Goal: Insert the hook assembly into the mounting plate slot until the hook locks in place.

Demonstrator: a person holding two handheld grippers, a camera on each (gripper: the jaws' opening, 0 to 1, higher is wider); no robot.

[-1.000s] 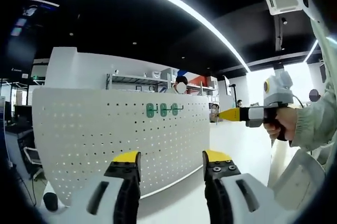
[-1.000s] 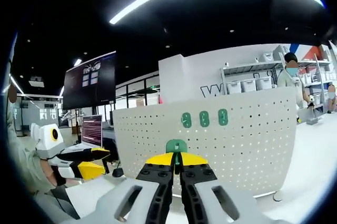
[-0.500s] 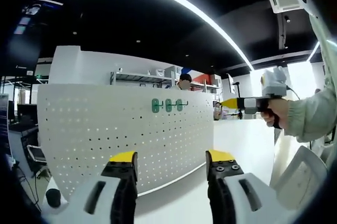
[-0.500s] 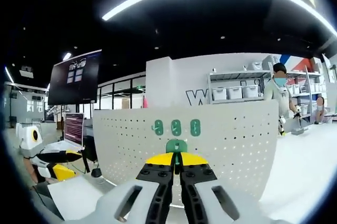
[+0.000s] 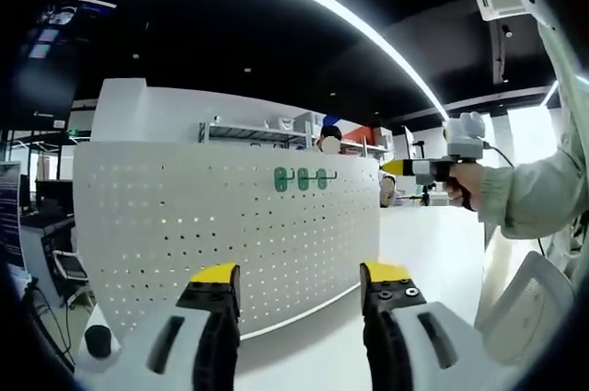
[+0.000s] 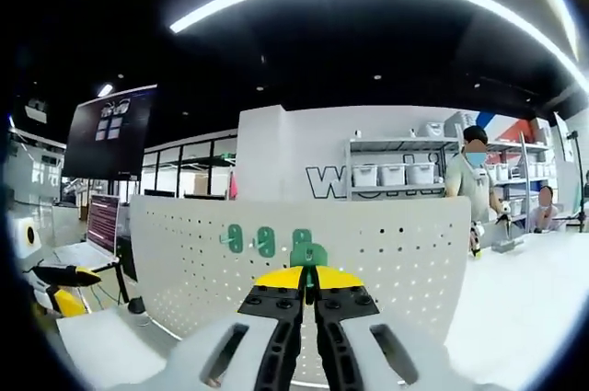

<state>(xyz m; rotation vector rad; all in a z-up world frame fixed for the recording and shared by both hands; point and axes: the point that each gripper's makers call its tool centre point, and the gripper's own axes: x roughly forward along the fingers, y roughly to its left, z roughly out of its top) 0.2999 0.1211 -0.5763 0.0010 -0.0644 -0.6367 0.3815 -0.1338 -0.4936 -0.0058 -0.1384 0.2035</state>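
Hook carried toward the pegboard, not yet seated.

Left gripper view: left gripper (image 5: 297,282) held with jaws wide apart, gripping nothing, facing the white perforated mounting plate (image 5: 184,235) that stands upright on the table (image 5: 433,244). Three green hooks (image 5: 301,178) already hanging near its top edge. Right gripper (image 5: 405,167) raised off to the plate's side, clear of it.

Right gripper view: jaws pinched tight on a green hook assembly (image 6: 309,254), lined up just beside the three mounted hooks (image 6: 265,240). Contact with the plate impossible to tell. Insertion and locking judged still to come.
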